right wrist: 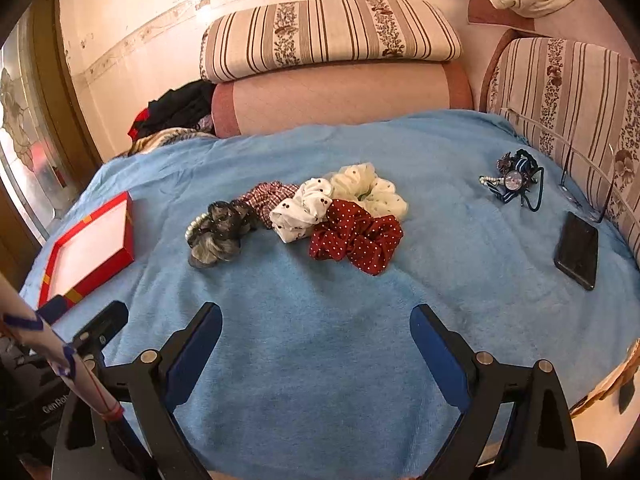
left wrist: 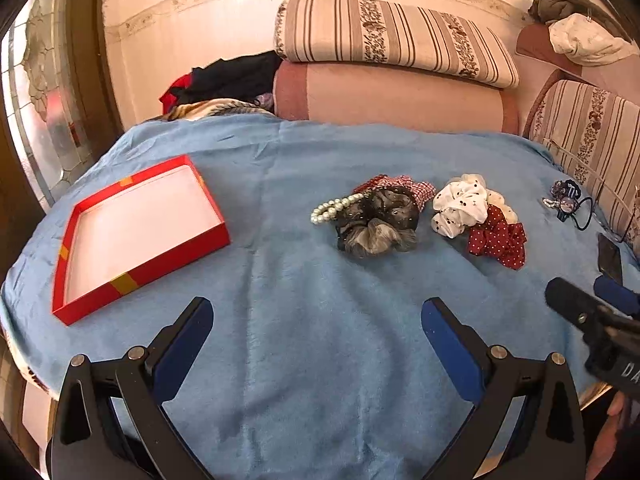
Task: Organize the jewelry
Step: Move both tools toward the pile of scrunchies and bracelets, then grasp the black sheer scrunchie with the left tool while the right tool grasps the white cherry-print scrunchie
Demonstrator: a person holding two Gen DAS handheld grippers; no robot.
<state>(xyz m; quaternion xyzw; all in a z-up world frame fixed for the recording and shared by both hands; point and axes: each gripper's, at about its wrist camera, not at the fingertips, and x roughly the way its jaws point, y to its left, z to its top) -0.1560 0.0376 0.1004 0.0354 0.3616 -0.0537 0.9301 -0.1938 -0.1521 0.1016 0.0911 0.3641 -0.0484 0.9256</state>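
Near the blue blanket's (left wrist: 320, 340) front edge, hovering with left gripper (left wrist: 317, 316) and right gripper (right wrist: 316, 322) spread, empty; likely starting: reaching for pearl bracelet (left wrist: 330, 209) beside scrunchies (right wrist: 296, 216), bound for far-left red box (left wrist: 136, 232).

Pearl string (left wrist: 330, 208) partly covered by grey-black scrunchie (left wrist: 376, 220); its far end not seen. Checked scrunchie (left wrist: 400, 184) largely hidden behind grey-black scrunchie. Cream scrunchie (right wrist: 370, 188), just right of it, overlapped by white scrunchie (right wrist: 302, 210) and red dotted scrunchie (right wrist: 356, 236). Small cluster of hair ties (right wrist: 514, 180), well right of it: single pieces too small to be told apart. Right gripper (left wrist: 592, 312) cut by picture edge in left wrist view.
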